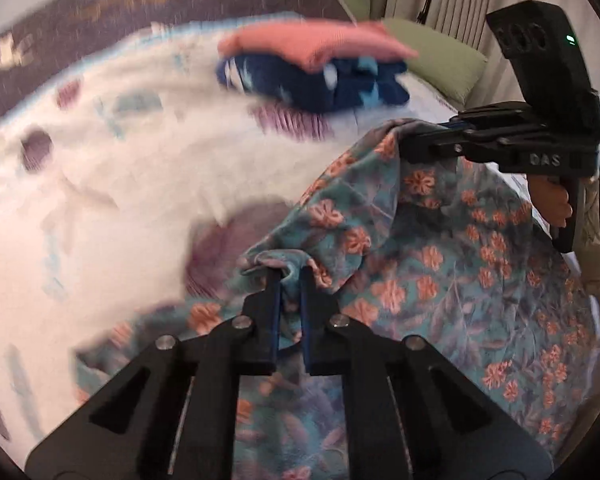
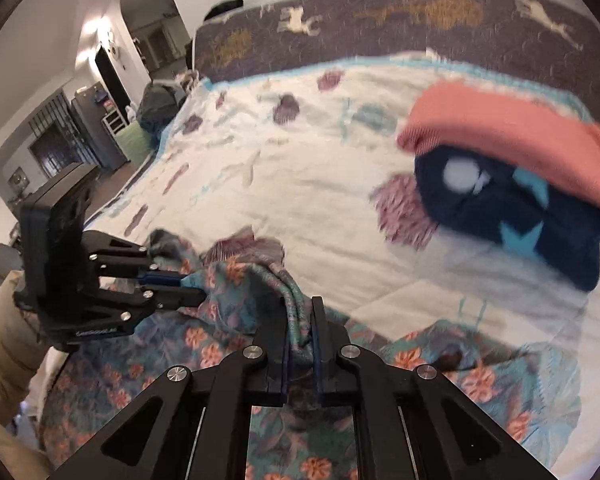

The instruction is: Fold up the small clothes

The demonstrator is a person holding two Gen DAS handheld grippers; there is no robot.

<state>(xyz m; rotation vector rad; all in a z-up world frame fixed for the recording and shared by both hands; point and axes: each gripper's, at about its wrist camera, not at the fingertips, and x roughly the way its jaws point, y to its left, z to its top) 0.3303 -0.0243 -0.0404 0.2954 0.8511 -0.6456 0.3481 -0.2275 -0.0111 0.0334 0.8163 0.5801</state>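
Observation:
A teal garment with orange flowers [image 1: 440,264] hangs between both grippers above the bed; it also shows in the right wrist view [image 2: 228,320]. My left gripper [image 1: 290,276] is shut on a bunched edge of it; it shows at the left of the right wrist view [image 2: 196,288]. My right gripper [image 2: 300,312] is shut on another bunched edge; it shows at the upper right of the left wrist view [image 1: 404,140]. A folded stack, a pink piece [image 1: 324,42] on a navy piece [image 1: 312,84], lies further back on the bed.
The bed has a white quilt with purple and teal patches [image 1: 120,184] and a dark patterned blanket [image 2: 380,16] along its far side. Green pillows [image 1: 440,56] lie by the curtains. A room with dark furniture [image 2: 88,120] opens to the left.

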